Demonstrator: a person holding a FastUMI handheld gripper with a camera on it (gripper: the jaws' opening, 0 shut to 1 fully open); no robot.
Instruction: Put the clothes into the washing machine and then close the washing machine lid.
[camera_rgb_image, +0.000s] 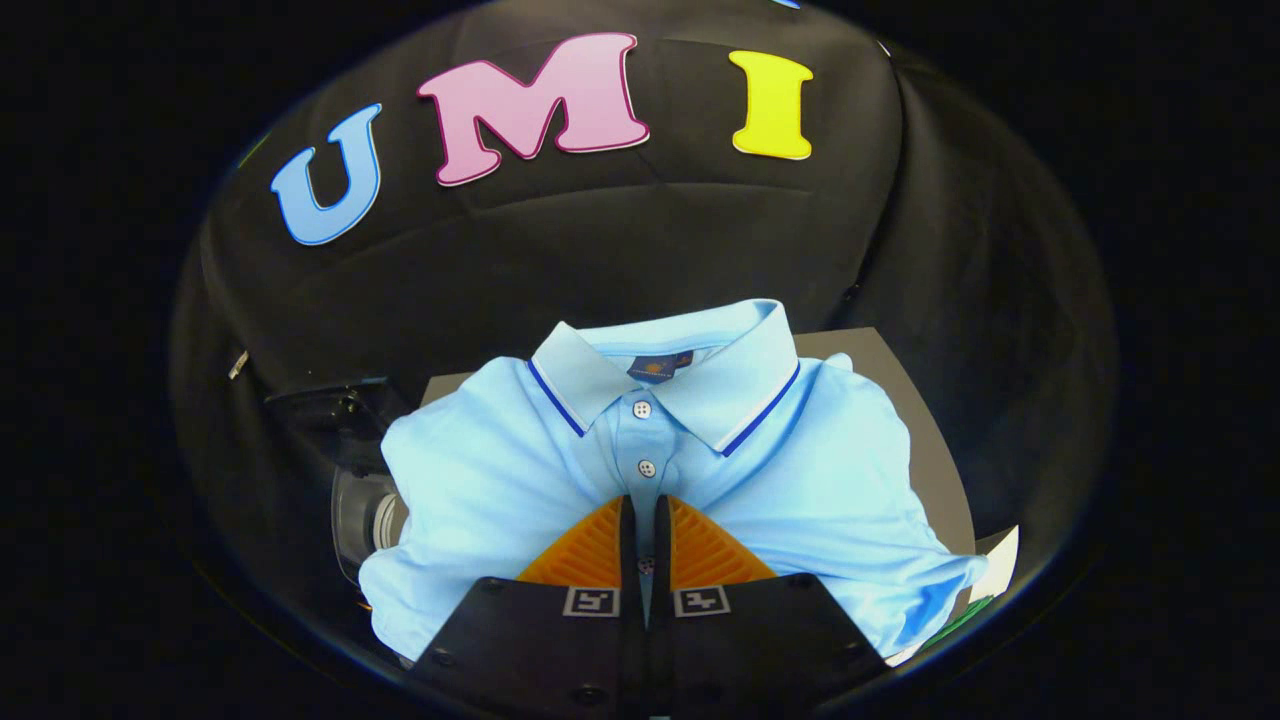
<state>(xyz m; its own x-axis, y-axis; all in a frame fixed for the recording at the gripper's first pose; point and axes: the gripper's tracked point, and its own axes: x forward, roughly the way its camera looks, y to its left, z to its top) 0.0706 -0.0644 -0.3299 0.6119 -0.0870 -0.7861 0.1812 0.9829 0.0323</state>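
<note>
**Gripper pinches the polo's placket**

A light-blue short-sleeved polo shirt (560, 470) with a dark-striped collar lies spread over a grey flat surface (925, 440). The gripper (646, 512) has its fingers nearly together, clamping the button placket. A clear round part, possibly the washer (362, 515), sits beside the shirt.

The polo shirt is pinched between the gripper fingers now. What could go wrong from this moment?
1. The gripper is shut on the polo shirt only at the button placket, a thin fold; the fabric may slip out when lifted.
2. Most of the shirt spreads wide on the grey surface, so a sleeve may drag or hang outside the drum.
3. The washing machine sits partly under the shirt's edge, to the side of the fingers; the cloth could snag on it.
</note>
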